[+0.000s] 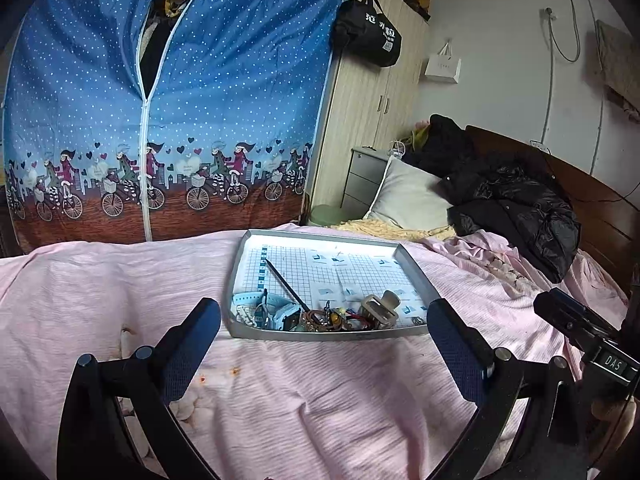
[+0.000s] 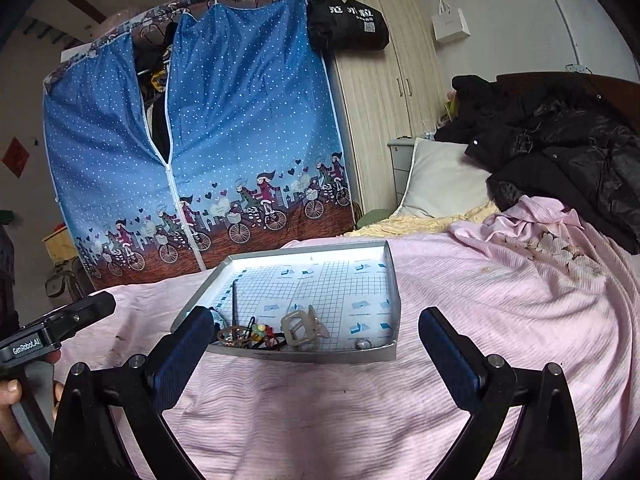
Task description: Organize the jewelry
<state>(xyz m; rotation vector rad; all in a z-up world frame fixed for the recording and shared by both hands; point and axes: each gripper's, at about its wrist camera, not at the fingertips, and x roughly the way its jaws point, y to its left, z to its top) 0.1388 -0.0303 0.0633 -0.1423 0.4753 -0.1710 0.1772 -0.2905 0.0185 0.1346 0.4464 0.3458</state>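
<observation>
On the pink bedspread (image 1: pixel 320 400), jewelry crowds the tray's (image 1: pixel 416 272) near edge; both spread, empty grippers (image 1: pixel 324 344) (image 2: pixel 316 354) should pick the hair claw (image 2: pixel 302 330) singly.

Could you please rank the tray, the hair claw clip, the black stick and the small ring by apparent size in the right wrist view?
1. tray
2. hair claw clip and black stick: too alike to rank
3. small ring

One tray (image 1: pixel 416 272) holds the lot: one pale hair claw (image 1: pixel 380 306), one blue watch (image 1: pixel 276 312), one dark stick (image 1: pixel 286 286) toward ten o'clock, one ring (image 2: pixel 363 344) at five o'clock (the tangled bracelets (image 1: pixel 324 318) defy counting). Two grippers, left (image 1: pixel 324 320) and right (image 2: pixel 316 330).
</observation>
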